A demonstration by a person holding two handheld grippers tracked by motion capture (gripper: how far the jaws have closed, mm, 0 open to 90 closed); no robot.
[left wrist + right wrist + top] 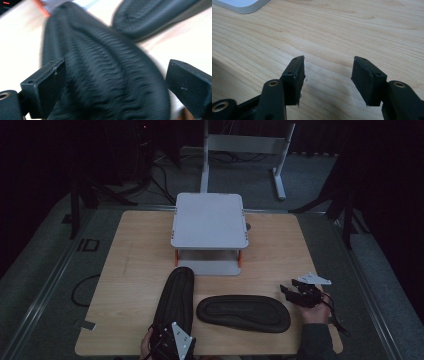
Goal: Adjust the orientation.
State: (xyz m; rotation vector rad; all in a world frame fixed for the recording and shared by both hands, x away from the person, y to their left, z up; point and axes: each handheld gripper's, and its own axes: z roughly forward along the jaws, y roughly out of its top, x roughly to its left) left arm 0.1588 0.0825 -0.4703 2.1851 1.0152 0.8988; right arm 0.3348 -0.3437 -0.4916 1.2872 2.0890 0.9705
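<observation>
Two black ribbed shoes lie sole-up on the wooden table (135,255). The left shoe (176,297) points towards the grey stand. The right shoe (243,312) lies crosswise near the front edge. My left gripper (165,332) is at the near end of the left shoe. In the left gripper view that shoe (105,75) bulges between the widely spread jaws of the open left gripper (117,82), and the other shoe (150,15) lies beyond. My right gripper (287,291) hovers right of the crosswise shoe. This right gripper (327,75) is open over bare wood, holding nothing.
A grey raised platform (210,220) on orange legs stands at the table's back centre, its base plate (212,267) reaching towards the shoes. A corner of that plate (239,5) appears in the right gripper view. A white frame (245,150) and cables stand on the floor behind.
</observation>
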